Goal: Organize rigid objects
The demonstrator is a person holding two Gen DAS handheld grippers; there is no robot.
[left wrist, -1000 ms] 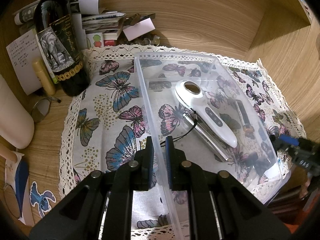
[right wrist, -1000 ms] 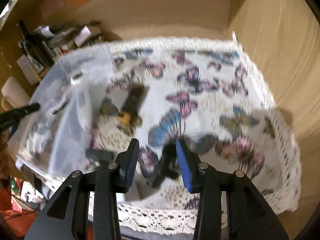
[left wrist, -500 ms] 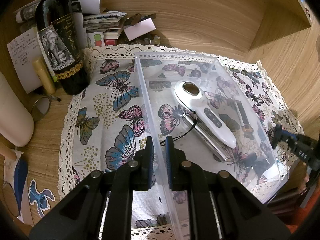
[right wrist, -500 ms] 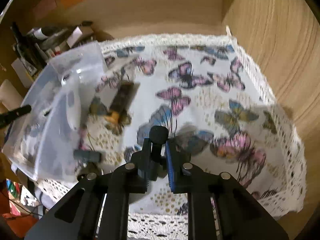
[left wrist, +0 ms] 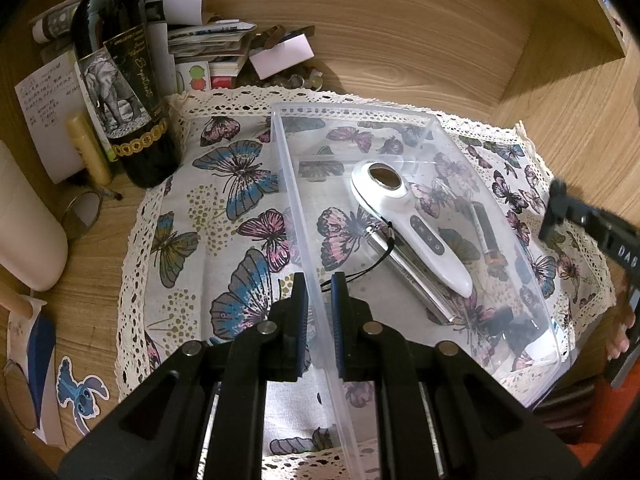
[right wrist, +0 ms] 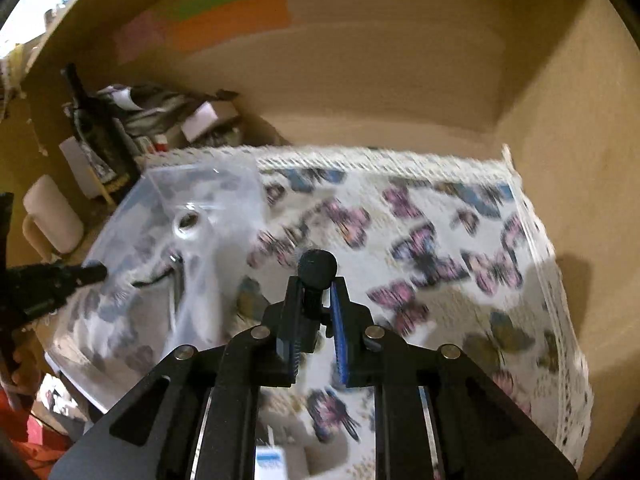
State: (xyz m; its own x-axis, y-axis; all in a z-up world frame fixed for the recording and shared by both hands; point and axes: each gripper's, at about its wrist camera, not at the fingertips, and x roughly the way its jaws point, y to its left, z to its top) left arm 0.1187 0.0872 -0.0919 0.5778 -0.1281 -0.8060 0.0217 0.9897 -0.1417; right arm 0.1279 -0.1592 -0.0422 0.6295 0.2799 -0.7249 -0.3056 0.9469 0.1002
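Basically we pinch the clear bin [left wrist: 400,120] wall with left gripper [left wrist: 319,296] to steady it; right gripper [right wrist: 315,312] is clamped on a black knobbed piece [right wrist: 318,266] above the butterfly cloth [right wrist: 440,248], likely bin-bound.

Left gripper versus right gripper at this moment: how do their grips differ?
The left gripper is shut on the thin side wall of the clear plastic bin, low at the cloth; the right gripper is shut on a small black round-headed object, held above the butterfly cloth. Both are closed, black with blue pads.
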